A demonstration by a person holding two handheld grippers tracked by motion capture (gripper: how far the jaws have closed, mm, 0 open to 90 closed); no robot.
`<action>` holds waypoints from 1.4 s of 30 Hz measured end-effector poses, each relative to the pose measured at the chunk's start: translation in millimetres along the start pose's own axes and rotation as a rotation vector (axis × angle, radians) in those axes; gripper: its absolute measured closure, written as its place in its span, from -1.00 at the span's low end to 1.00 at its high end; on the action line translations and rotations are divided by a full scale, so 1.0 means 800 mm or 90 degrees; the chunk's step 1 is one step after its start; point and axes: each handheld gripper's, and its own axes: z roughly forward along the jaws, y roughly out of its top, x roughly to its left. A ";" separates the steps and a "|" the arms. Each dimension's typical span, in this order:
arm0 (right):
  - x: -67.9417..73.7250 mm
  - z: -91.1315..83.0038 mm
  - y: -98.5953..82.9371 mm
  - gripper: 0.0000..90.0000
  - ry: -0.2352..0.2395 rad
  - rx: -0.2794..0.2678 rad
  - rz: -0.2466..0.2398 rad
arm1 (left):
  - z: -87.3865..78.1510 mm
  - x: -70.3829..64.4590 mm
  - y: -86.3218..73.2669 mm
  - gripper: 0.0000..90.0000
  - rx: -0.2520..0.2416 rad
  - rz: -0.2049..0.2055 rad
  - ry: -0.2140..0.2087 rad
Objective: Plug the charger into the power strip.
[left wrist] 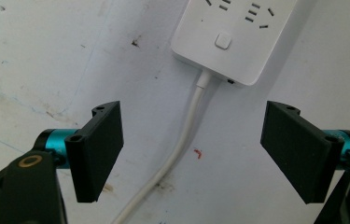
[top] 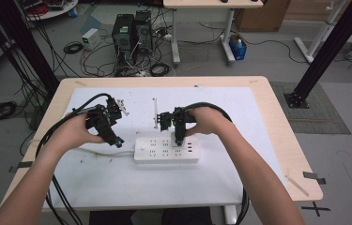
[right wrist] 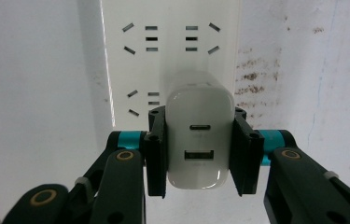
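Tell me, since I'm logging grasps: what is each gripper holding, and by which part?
The right gripper clamps a white charger by its two side faces, over the power strip. The left gripper is open, holding nothing.

Your left claw hangs wide open over bare white desk, only the thin white cord running between its jaws. Ahead, the flat white plastic power strip blocks the way.

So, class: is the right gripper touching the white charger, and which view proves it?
Touching. The right gripper view shows the right gripper with both black jaws pressed flat against the sides of the white charger, no gap on either side, above the power strip.
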 end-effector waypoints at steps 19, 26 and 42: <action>0.002 0.017 -0.009 0.41 -0.007 -0.043 -0.020 | 0.011 0.003 0.002 -0.53 -0.002 -0.007 -0.015; -0.006 0.018 -0.010 0.20 0.009 -0.041 -0.002 | 0.011 0.005 0.003 -0.53 -0.006 -0.007 -0.010; -0.009 -0.067 -0.185 -0.51 -0.078 -0.101 0.509 | 0.009 0.038 -0.018 -0.53 -0.012 -0.056 0.044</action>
